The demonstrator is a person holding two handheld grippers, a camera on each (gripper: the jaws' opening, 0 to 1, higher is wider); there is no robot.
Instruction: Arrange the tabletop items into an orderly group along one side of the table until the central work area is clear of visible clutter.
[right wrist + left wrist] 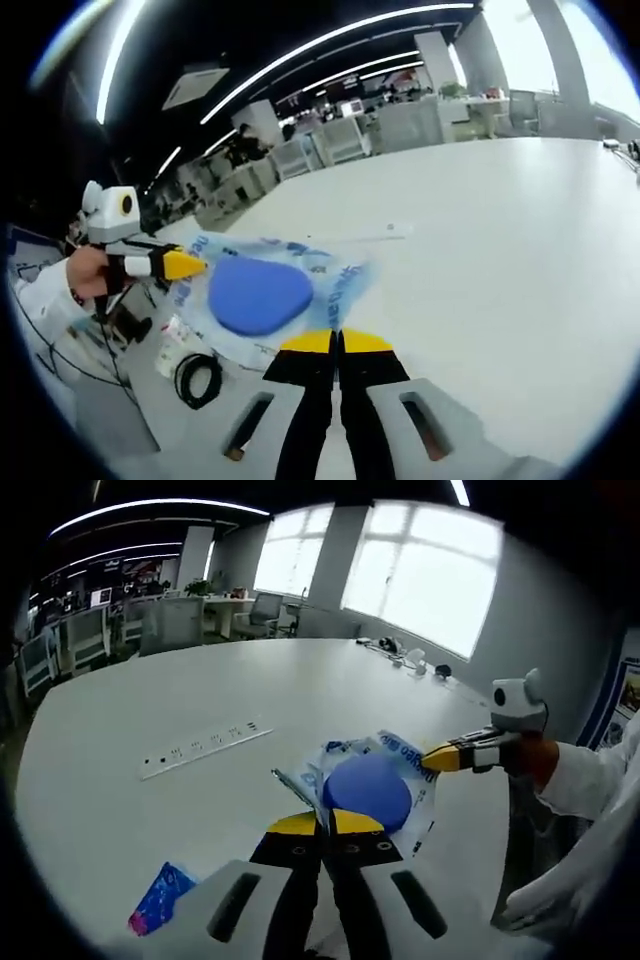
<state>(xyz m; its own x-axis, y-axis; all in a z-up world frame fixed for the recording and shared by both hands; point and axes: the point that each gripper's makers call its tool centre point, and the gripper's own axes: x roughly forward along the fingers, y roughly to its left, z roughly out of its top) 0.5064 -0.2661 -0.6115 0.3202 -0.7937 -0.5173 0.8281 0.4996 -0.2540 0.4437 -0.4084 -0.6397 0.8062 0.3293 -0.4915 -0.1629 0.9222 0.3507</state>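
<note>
1. Grippers meet at one clear plastic packet (385, 780) with blue print, holding a round blue pad (367, 788), which lies on the white table (180, 695) toward its near right edge.
2. Seen from the left gripper view, the left gripper (324, 824) has its yellow-tipped jaws pressed together on the packet's near edge, pinching the plastic.
3. Coming in from the right of that view, the right gripper (437, 758) has its yellow tip at the packet's far right corner.
4. Seen from the right gripper view, the right gripper (338, 342) has its jaws closed with no gap, right at the edge of the packet (330, 275); the blue pad (258, 295) sits just beyond the tips.
5. From the left of that view, the left gripper (190, 264) touches the packet's other side.
6. A small blue and pink wrapper (158, 900) lies near the left, apart from the packet.
7. A white power strip (205, 748) lies farther out toward the table's middle.
8. A coiled black cable (198, 380) sits below the table edge.
</note>
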